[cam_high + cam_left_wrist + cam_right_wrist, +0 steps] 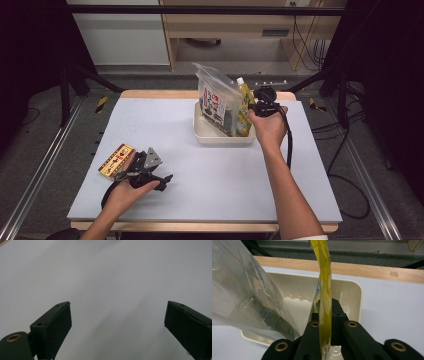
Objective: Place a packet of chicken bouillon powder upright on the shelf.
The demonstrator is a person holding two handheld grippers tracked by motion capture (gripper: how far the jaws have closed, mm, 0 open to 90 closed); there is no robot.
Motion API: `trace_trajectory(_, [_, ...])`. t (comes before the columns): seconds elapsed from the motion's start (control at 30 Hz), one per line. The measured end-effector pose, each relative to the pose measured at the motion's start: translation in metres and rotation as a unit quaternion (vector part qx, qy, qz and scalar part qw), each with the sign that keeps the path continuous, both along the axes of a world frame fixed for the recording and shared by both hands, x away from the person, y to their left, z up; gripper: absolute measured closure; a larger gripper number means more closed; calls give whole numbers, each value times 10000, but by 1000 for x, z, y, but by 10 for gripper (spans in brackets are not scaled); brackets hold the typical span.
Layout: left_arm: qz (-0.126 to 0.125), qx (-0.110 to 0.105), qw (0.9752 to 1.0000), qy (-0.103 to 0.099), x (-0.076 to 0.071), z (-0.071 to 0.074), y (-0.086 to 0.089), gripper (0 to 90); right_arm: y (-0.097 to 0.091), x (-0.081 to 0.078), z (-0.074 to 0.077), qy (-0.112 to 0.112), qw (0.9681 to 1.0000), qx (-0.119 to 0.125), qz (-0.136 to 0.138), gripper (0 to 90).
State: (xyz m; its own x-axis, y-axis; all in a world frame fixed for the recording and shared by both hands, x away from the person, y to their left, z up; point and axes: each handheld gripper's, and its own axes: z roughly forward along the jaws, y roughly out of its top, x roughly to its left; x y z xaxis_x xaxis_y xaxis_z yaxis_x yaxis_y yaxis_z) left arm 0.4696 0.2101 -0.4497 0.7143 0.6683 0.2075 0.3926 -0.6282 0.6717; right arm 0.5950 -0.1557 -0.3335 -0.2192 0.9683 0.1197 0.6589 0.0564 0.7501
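Yellow spouted drink pouch (325,290), upright in the cream plastic tub (352,293): my right gripper (325,315) clamps it; my left gripper (117,322) rests open.

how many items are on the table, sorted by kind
yellow spouted pouch, clamped in the right gripper: 1
clear plastic bag with dark contents: 1
cream plastic tray: 1
flat yellow and red packet: 1
total: 4
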Motion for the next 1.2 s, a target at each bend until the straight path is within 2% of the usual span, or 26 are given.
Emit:
trace_trajectory(0.07, [20, -18, 10000, -6, 0, 1, 0, 71, 0, -2, -1, -28, 10000, 59, 36, 780])
trace_trajectory(0.1, [4, 58, 10000, -8, 0, 2, 2, 70, 0, -4, -1, -56, 9999, 88, 82, 745])
trace_trajectory(0.13, [33, -13, 10000, -7, 0, 1, 1, 70, -1, -6, -1, -90, 9999, 60, 118, 699])
trace_trajectory(0.17, [22, 45, 10000, -17, 0, 2, 2, 70, -2, -9, 0, -182, 9997, 101, 153, 654])
trace_trajectory(0.23, [56, 49, 10000, -7, 1, 4, 4, 69, -4, -17, 1, -319, 9991, 150, 235, 628])
trace_trajectory(0.3, [85, 48, 10000, -10, 2, 6, 6, 69, -7, -26, 4, -536, 9974, 271, 409, 575])
trace_trajectory(0.43, [191, 150, 9996, -112, 4, 16, 12, 70, -15, -46, 8, -770, 9944, 332, 645, 456])
trace_trajectory(0.53, [323, 162, 9993, -126, 9, 28, 23, 70, -25, -65, 3, -1020, 9922, 298, 655, 339])
trace_trajectory(0.63, [476, 134, 9988, -52, 14, 39, 41, 66, -35, -82, -8, -1160, 9907, 215, 679, 262])
trace_trajectory(0.7, [590, 54, 9982, 74, 18, 44, 54, 56, -40, -92, -19, -1188, 9901, 208, 714, 232])
trace_trajectory(0.73, [590, 54, 9982, 74, 18, 44, 54, 54, -40, -92, -19, -1188, 9901, 208, 714, 232])
trace_trajectory(0.77, [713, 19, 9974, 131, 21, 46, 66, 50, -43, -98, -32, -1183, 9900, 151, 755, 188])
trace_trajectory(0.83, [847, -2, 9962, 192, 22, 47, 76, 48, -44, -103, -43, -1172, 9903, 59, 744, 180])
trace_trajectory(0.93, [1002, -75, 9944, 320, 23, 47, 88, 47, -46, -106, -57, -1095, 9908, 81, 793, 150])
trace_trajectory(1.0, [1062, -27, 9937, 365, 23, 46, 93, 50, -46, -107, -65, -1008, 9913, 9, 851, 148])
trace_trajectory(1.1, [1127, 85, 9927, 429, 24, 46, 97, 62, -43, -111, -73, -894, 9915, -275, 906, 149])
trace_trajectory(1.17, [1162, 98, 9921, 454, 24, 46, 98, 73, -43, -112, -76, -879, 9914, -265, 929, 150])
trace_trajectory(1.2, [1249, 152, 9907, 522, 25, 46, 101, 77, -42, -116, -81, -841, 9911, -347, 968, 151])
